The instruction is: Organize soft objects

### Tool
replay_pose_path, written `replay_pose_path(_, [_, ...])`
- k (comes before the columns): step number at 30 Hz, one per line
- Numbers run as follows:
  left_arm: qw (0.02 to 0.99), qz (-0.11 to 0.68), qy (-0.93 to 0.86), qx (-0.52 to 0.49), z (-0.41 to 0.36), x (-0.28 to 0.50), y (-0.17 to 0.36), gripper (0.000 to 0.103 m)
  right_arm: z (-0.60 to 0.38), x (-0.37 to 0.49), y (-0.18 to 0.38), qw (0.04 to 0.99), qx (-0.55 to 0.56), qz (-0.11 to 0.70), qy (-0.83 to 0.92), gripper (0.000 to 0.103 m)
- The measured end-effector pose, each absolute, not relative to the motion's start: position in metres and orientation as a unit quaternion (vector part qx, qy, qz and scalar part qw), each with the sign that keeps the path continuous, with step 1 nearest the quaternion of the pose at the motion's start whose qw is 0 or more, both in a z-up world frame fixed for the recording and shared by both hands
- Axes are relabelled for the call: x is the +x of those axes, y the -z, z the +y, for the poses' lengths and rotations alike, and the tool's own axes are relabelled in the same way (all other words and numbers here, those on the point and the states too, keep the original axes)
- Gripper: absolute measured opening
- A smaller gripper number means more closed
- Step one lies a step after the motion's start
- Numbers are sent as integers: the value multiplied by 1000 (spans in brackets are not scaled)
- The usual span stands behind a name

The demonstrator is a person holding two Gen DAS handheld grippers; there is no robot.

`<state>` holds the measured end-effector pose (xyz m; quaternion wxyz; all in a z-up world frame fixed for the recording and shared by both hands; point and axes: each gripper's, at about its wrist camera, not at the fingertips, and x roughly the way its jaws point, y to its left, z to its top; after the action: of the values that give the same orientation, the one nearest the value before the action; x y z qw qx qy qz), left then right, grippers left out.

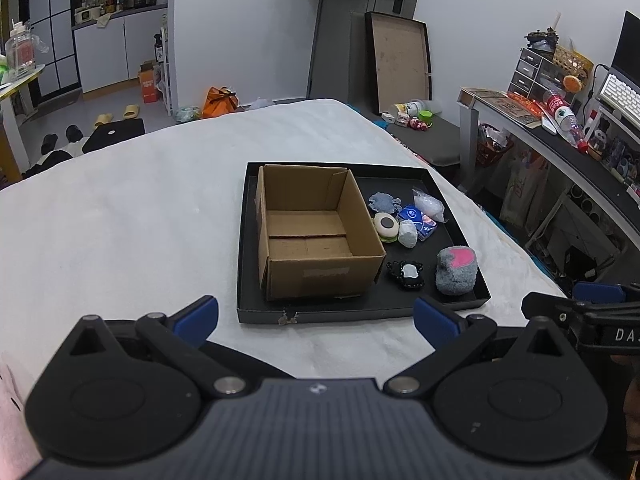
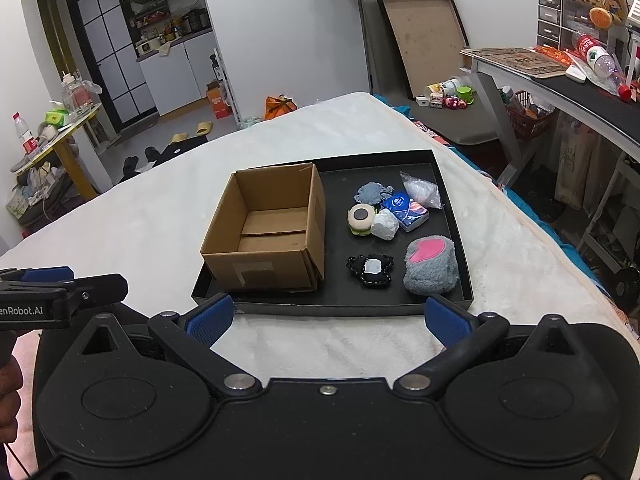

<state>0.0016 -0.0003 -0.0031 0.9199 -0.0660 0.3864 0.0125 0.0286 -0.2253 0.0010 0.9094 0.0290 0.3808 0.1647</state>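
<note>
Bed (image 2: 140, 216): white plush cover; the black tray is carried on it, toward the near edge.

Black tray (image 2: 456, 216): shallow, rectangular. All task items are held inside it.

Cardboard box (image 2: 264, 264): open-topped, set in the tray's left half against its near-left corner. Nothing is seen inside; the bare bottom flaps are visible.

Grey plush with pink patch (image 2: 430, 266): placed at the tray's near-right corner.

Black fabric piece with pale centre (image 2: 372, 270): laid between the box and the grey plush, apart from both.

Far-right cluster, items touching or just beside one another: clear plastic bag (image 2: 422, 191), blue packet (image 2: 404, 208), blue-grey fuzzy piece (image 2: 372, 193), round burger-like toy (image 2: 361, 219), white wrapped lump (image 2: 386, 224).

Left tool (image 1: 316, 318): spread wide, nothing held, hovering before the tray's near edge.

Right tool (image 2: 328, 318): likewise spread wide and unladen, at the same edge.

Progress, as judged: not yet begun. No item has been boxed; all seven are left to be transferred.
</note>
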Motion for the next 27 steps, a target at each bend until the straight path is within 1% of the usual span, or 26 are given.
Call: replay_pose_path(27, [915,398,-11,-58,-1,3,6,103,-230,30,4,907,38,390,-157,103])
